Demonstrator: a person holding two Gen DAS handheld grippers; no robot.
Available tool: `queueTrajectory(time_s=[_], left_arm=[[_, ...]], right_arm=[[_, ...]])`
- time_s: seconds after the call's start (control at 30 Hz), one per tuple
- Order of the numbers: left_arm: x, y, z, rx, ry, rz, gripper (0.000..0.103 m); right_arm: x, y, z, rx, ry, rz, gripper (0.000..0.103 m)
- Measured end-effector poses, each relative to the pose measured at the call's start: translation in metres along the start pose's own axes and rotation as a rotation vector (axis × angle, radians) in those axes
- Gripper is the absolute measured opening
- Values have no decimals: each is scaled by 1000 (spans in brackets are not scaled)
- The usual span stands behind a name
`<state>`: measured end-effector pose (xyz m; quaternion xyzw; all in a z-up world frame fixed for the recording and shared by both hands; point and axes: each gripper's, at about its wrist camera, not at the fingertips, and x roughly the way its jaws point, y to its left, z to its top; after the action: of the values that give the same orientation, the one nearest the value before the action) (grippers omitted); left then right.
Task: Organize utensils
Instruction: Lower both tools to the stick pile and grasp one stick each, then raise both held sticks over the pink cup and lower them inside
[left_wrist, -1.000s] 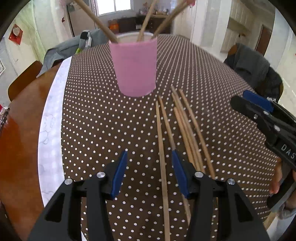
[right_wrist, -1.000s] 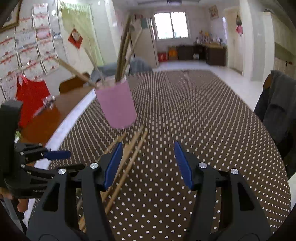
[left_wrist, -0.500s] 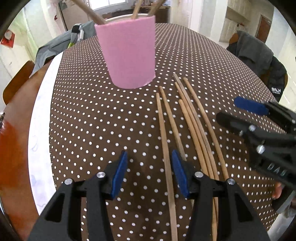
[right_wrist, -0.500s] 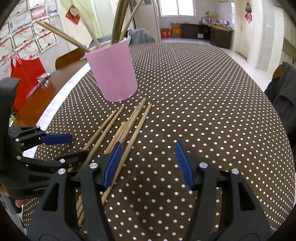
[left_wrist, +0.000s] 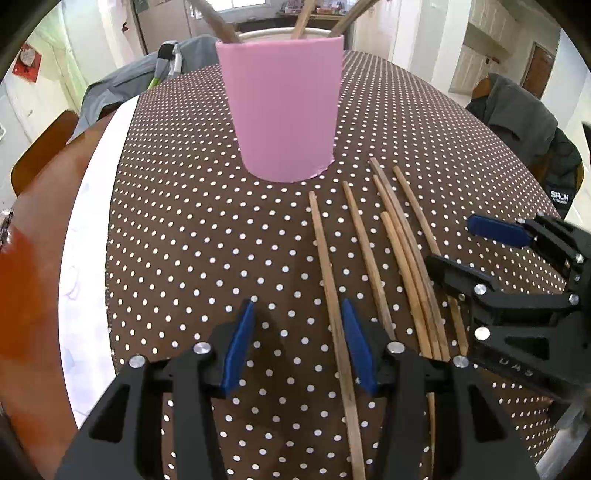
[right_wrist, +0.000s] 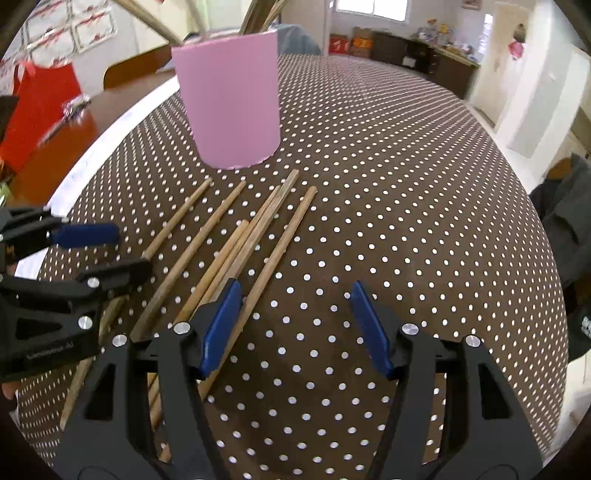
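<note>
The left tool hangs over the dotted brown surface, its blue pads closing with only cloth between them; the leftmost chopstick runs just inside the right pad. Five more-or-less parallel wooden chopsticks lie loose ahead, near the base of a pink cup that holds several sticks upright. The right tool reaches in from the right edge, one black finger over the outer chopsticks, jaws apart.

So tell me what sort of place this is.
Likely a home dining room: a large table under a dotted tablecloth, a jacket-draped chair, and a sideboard by the window.
</note>
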<state>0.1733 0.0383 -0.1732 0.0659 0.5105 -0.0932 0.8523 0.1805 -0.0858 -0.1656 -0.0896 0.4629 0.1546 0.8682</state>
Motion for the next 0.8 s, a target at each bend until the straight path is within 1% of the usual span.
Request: queueTrajectory(time_s=[0.1,0.13,0.2,0.27,0.3,0.33,0.4,0.47,0.53,0.57,0.6,0.67,0.73,0.8], left_arm=[[0,-2,2,3,9,-8,40],[1,-2,3,2,10,-9,39],[1,-3,5,-3,12,-8,32],[2,-4,7,-5,14,-4,29],[2,-5,8,-2,15,-4,25],[2,-6,9,-1,17,-8,23],[2,-7,10,-3,19,-11,12],[3,-9,11,-13,19,-16,8],[2,-9,10,-22,17,-18,7],[2,-9,10,-27,15,-22,6],[2,-9,10,-31,14,-24,6],[0,-7,9,-49,4,-44,6],[-4,-5,9,-72,-14,-64,6],[-11,-7,9,-75,-40,-69,6]], right_arm=[[3,-6,8,-28,67,35,61],[3,-8,11,-37,91,46,59],[4,-13,16,-51,128,54,52],[2,-16,20,-57,159,56,41],[2,-19,23,-60,179,61,38],[2,-23,24,-61,189,64,35],[1,-30,28,-53,213,82,33],[1,-32,32,-52,223,87,30],[0,-39,36,-45,229,88,24],[0,-43,38,-37,231,94,17],[0,-51,41,-22,234,112,16],[-2,-70,47,5,234,139,10],[-3,-82,47,32,225,168,7],[-6,-93,44,49,208,182,6]])
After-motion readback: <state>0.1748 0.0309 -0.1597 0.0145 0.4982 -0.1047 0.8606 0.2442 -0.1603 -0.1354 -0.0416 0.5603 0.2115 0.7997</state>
